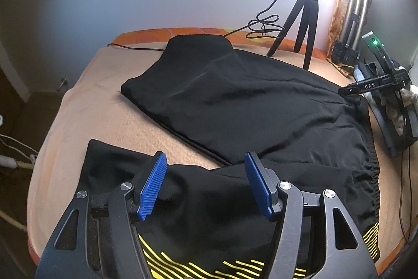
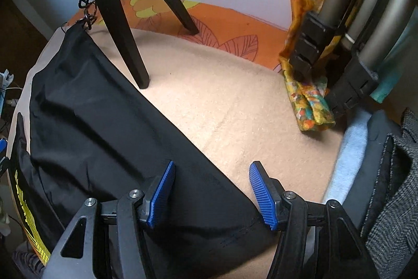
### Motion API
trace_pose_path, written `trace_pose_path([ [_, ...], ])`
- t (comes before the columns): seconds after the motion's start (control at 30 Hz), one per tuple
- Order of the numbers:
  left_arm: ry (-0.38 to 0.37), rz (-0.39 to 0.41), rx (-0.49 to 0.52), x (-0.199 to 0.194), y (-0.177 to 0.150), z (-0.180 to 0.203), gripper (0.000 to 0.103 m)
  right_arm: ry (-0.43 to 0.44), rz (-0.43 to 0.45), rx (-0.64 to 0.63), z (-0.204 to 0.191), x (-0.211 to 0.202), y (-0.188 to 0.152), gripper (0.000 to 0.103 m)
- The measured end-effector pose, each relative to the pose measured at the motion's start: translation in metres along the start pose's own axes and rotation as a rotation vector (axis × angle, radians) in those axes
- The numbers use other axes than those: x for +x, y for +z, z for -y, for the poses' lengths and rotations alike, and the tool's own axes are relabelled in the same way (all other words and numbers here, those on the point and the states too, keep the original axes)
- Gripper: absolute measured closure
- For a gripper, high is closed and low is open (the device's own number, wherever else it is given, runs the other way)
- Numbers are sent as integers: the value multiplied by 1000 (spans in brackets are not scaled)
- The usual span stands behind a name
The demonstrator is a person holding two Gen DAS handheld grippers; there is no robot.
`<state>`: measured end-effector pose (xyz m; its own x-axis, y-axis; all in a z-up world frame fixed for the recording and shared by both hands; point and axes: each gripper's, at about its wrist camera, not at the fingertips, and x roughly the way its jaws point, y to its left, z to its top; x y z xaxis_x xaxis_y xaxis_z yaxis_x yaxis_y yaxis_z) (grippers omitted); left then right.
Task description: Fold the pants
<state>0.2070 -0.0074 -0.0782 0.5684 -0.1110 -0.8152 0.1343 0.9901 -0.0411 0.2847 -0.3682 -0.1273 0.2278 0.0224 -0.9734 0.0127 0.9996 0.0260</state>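
Only leftward, pants' (image 1: 235, 106) yellow stripes (image 1: 209, 263).

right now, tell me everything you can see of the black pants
The black pants lie spread on the peach blanket, thin smooth fabric, lightly wrinkled. One leg angles toward the far edge; the other lies under the open left gripper. The gathered elastic waistband shows at right, yellow stripes near the camera.

Pants (image 1: 235, 106) lower section cut off by bottom frame edge, partly masked by left gripper (image 1: 206, 184). Tripod (image 2: 115, 4) top out of frame, right wrist view. Bkgd upper right blown out by glare.
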Motion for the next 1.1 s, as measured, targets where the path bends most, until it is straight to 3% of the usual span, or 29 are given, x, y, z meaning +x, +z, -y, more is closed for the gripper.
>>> trace_pose_path([
  [0.1,-5,-8,-16,4,2,-4,41,-6,12,-16,0,6,0,39],
  [0.17,-3,-11,-24,5,3,-6,41,-18,24,-28,-5,5,-4,44],
  [0.23,0,-13,-35,7,6,-9,41,-16,40,-48,-8,4,-11,68],
  [0.27,1,-14,-38,7,7,-9,41,-8,43,-50,-10,4,-14,72],
  [0.33,3,-14,-47,9,11,-12,41,24,53,-43,-12,4,-21,95],
  [0.4,1,-13,-59,11,16,-13,41,50,71,-33,-15,0,-28,100],
  [0.73,-42,-3,-147,18,41,-34,41,191,272,-71,-66,-79,-68,103],
  [0.9,-67,6,-182,21,53,-42,41,253,307,-155,-117,-103,-96,103],
  [1.1,-125,5,-231,25,71,-44,41,368,254,-216,-179,-93,-139,103],
])
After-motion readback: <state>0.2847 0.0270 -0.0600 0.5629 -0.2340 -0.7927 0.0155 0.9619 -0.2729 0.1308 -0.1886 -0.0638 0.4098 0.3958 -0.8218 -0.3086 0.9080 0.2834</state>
